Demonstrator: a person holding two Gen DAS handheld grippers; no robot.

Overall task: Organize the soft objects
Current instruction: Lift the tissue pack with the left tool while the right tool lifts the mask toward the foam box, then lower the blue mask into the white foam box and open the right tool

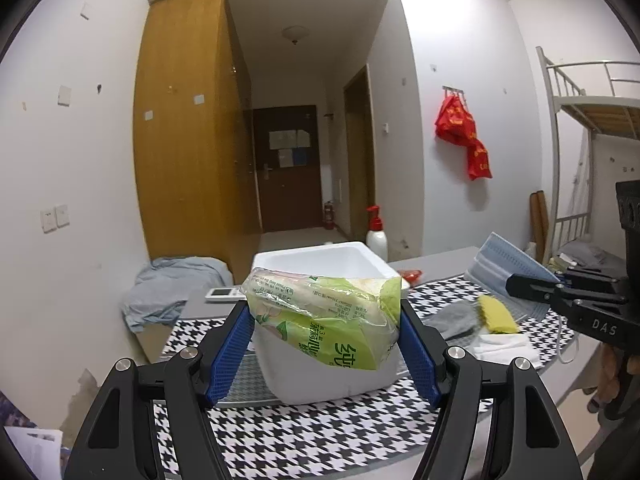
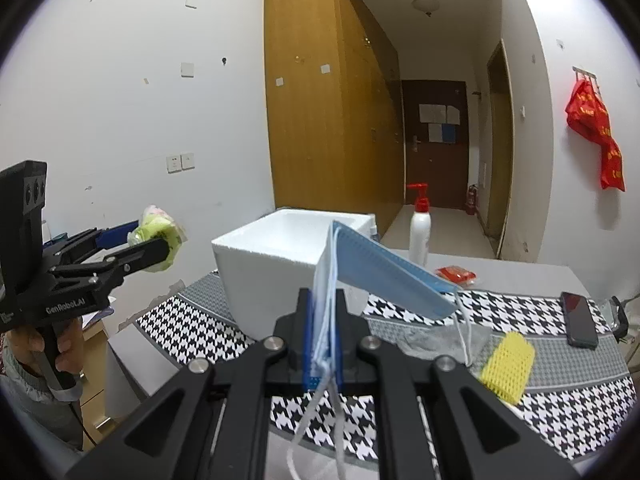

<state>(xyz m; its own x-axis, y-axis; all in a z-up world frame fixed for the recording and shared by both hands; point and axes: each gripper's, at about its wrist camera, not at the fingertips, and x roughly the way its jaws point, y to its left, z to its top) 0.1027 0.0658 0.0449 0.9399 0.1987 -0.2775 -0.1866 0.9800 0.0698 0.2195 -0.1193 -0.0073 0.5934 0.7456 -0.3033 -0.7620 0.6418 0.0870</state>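
Two hand-held grippers here, one per hand. The left hand-held gripper [image 1: 326, 324] has its blue pads squeezed on one crinkly green-and-clear plastic pack of tissues [image 1: 326, 312], held up in the air in front of the single white foam box [image 1: 320, 258], which sits on the black-and-white houndstooth mat [image 1: 320, 432] on the grey tabletop [image 1: 436, 260]. The right hand-held gripper [image 2: 323, 340] is clamped tight on a thin stack of blue-and-white pleated face masks [image 2: 384, 272], pinching them at one end so the stack juts up and out to the right, with the white ear loops [image 2: 320, 412] dangling below the jaws. I can't tell how many masks are in the stack.

Still lying on the mat: one yellow mesh foam sleeve [image 2: 508, 364], one grey folded cloth [image 1: 456, 318] just beside it, and one white folded cloth [image 1: 504, 346] next to those. Also on the tabletop, one black phone [image 2: 580, 318] at the right, one small red packet [image 2: 456, 274] past the mat, one white pump bottle with a red top [image 2: 420, 232] behind the box, and one white remote [image 1: 224, 293] off to the left of the box.
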